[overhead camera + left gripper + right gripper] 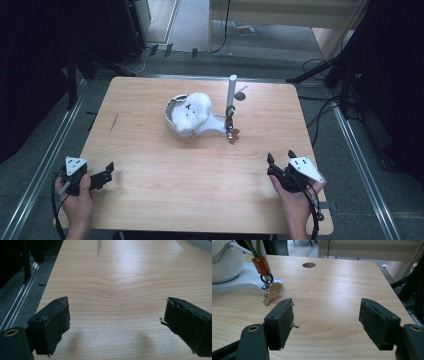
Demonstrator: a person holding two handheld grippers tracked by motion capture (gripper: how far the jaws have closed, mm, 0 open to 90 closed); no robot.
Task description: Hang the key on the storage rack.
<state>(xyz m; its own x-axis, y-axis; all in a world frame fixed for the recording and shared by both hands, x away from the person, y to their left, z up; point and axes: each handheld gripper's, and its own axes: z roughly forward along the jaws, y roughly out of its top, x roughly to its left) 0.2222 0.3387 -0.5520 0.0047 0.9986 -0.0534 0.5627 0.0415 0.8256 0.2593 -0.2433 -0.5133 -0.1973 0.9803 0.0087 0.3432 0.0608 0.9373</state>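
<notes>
High view is showing a wooden table (150,200) with a white stand (200,125) near its far middle; a white plush toy (192,110) is sitting on the stand, and a white post (231,92) is rising at the stand's right end, with a keyring (231,131) hanging at the post's foot. Both grippers are waiting at the near edge, well apart from the stand: the left gripper (106,172) to its near left, the right gripper (281,159) to its near right. Both are standing wide open and holding nothing. The right one looks closest to the keyring, so it should probably approach slowly, keeping the jaws wide around the ring and not pushing the post.
</notes>
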